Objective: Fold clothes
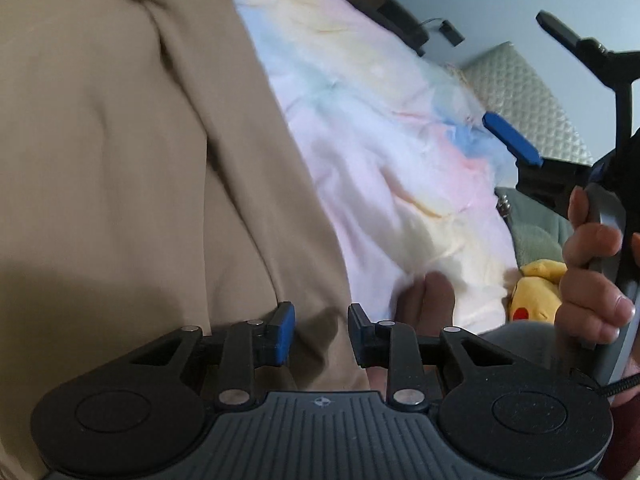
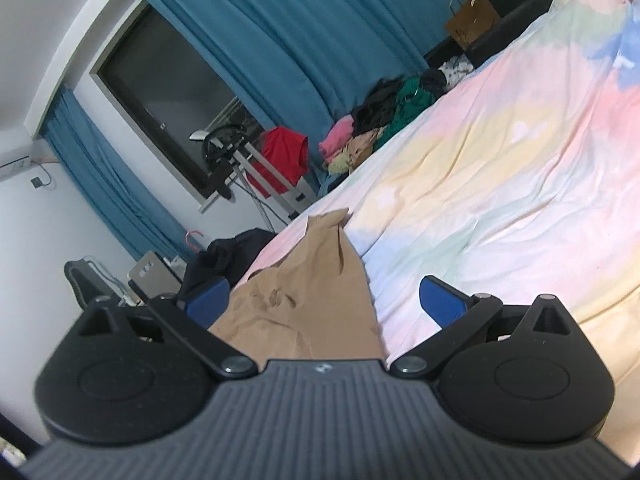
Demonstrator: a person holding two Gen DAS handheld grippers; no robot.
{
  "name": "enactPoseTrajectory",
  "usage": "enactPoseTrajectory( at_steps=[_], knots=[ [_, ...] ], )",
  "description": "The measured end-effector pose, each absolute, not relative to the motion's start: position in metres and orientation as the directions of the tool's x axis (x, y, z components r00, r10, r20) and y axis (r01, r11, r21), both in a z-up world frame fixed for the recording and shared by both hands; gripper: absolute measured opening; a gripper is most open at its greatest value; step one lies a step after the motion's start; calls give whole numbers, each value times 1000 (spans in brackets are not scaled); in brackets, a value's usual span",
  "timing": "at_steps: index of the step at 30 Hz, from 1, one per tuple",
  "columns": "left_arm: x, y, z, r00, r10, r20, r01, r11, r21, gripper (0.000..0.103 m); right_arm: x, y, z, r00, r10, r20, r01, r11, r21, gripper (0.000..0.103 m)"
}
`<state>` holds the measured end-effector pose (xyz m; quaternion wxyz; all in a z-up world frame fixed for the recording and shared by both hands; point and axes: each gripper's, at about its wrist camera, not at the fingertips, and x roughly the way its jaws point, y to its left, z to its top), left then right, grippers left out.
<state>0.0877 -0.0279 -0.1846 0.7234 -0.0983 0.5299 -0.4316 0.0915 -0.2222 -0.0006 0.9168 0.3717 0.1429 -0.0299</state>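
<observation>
left gripper [image 1: 320,334] over tan garment [image 1: 120,160]

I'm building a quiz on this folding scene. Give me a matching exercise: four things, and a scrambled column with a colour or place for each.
Things:
1. garment
2. bedsheet
3. curtain
4. plush toy

Descriptions:
A. teal, hanging beside the dark window
B. tan, lying in front of the right tool
C. yellow, at the bed's edge near the person's hand
D. pastel patches, spread over the bed

Pairs: 1-B, 2-D, 3-A, 4-C
</observation>
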Motion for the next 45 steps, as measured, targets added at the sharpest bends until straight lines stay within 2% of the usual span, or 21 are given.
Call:
enactPoseTrajectory(
  at_steps=[2, 6, 10, 14, 16, 19, 21, 23, 27, 34, 37, 41, 44, 45],
  knots=[
    [86, -29, -187, 50, -719, -693, 506, 616, -603, 36, 93, -220, -3, 954, 60, -294, 164, 718, 677, 103],
    [90, -26, -187, 63, -707, -704, 490, 637, -596, 36, 96, -219, -6, 947, 59, -317, 182, 715, 675, 103],
    [83, -25, -180, 94, -672, -734, 510, 666, -544, 40, 96, -219, -7, 944, 52, -327, 192, 718, 669, 103],
    [73, -29, -176, 106, -682, -724, 571, 638, -517, 57, 98, -218, -8, 941, 61, -333, 192, 716, 671, 103],
    [71, -31, -179, 113, -705, -700, 590, 615, -524, 57, 99, -218, -9, 939, 68, -336, 190, 713, 675, 103],
    [71, -34, -184, 155, -715, -682, 617, 609, -498, 40, 102, -216, -10, 935, 70, -347, 194, 719, 667, 103],
    [71, -33, -182, 178, -712, -679, 631, 612, -477, 12, 103, -214, -11, 932, 67, -356, 199, 725, 659, 103],
    [72, -27, -176, 182, -725, -664, 628, 606, -488, 5, 103, -215, -11, 930, 64, -362, 206, 725, 657, 103],
    [72, -10, -151, 193, -746, -638, 618, 597, -511, 4, 102, -217, -13, 927, 58, -371, 218, 721, 657, 103],
    [75, 60, -111, 182, -854, -488, 483, 510, -712, 0, 106, -217, -16, 914, 89, -396, 213, 725, 655, 103],
    [77, 85, -115, 186, -841, -508, 412, 536, -737, 0, 109, -215, -16, 906, 111, -408, 201, 736, 647, 103],
    [81, 107, -131, 229, -762, -605, 334, 646, -687, 0, 112, -213, -16, 901, 133, -414, 189, 738, 648, 103],
    [81, 100, -138, 217, -772, -598, 332, 634, -698, 0, 111, -213, -16, 900, 136, -414, 191, 731, 655, 103],
    [80, 94, -139, 209, -783, -586, 346, 619, -704, 3, 110, -213, -16, 901, 135, -413, 192, 729, 657, 103]
  ],
)
